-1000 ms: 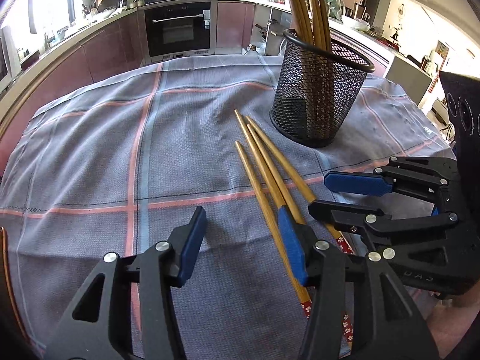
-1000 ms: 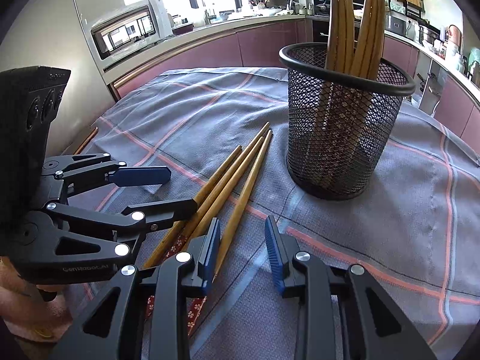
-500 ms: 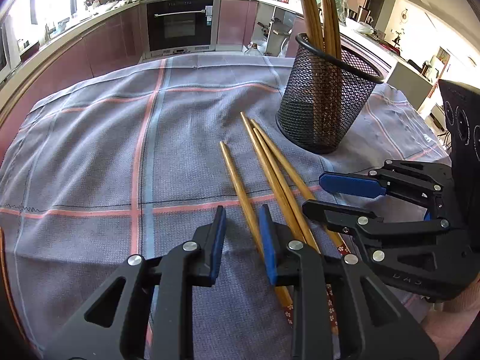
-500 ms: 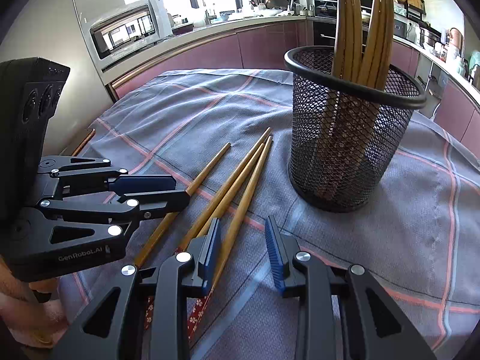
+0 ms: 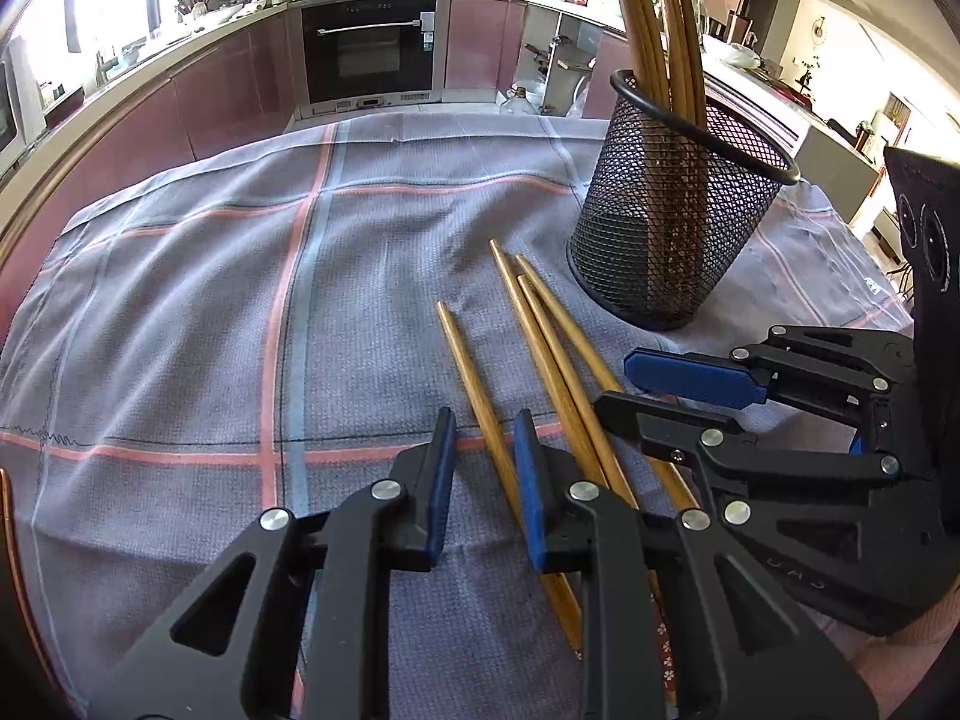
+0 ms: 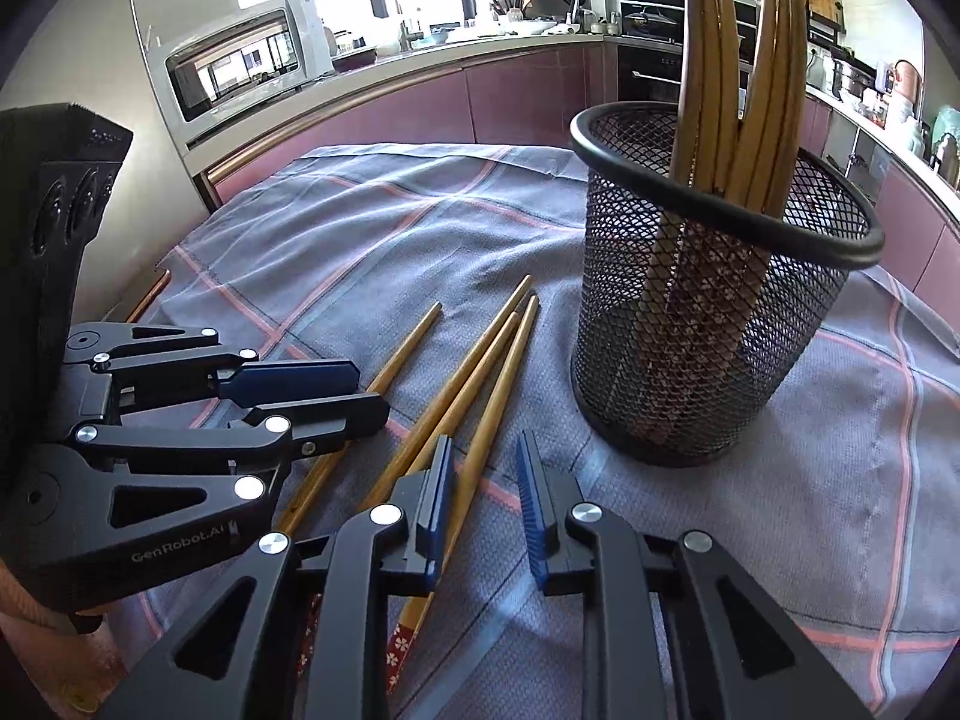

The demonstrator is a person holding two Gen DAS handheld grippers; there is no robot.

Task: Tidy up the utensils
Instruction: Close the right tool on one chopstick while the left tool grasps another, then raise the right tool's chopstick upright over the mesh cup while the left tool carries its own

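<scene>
Grey checked cloth [image 5: 180, 312] covered the desk; a mesh holder [image 5: 672, 228] of chopsticks stood beyond four loose chopsticks [image 5: 540, 336]. Left tongs [image 5: 480, 468] were closing around one stick, right tongs [image 6: 483, 480] closing beside another, neither gripping.

A cloth [image 5: 180, 300] covers the table, and a mesh cup [image 5: 672, 222] stands on it toward the far right with several chopsticks [image 6: 738, 60] upright in it. Four loose chopsticks lie on the cloth in front of the cup: three chopsticks [image 5: 558, 348] close together, a single chopstick [image 5: 474, 390] just left of them. Kitchen cabinets [image 5: 228, 90] and an oven [image 5: 369, 48] stand behind the table.
</scene>
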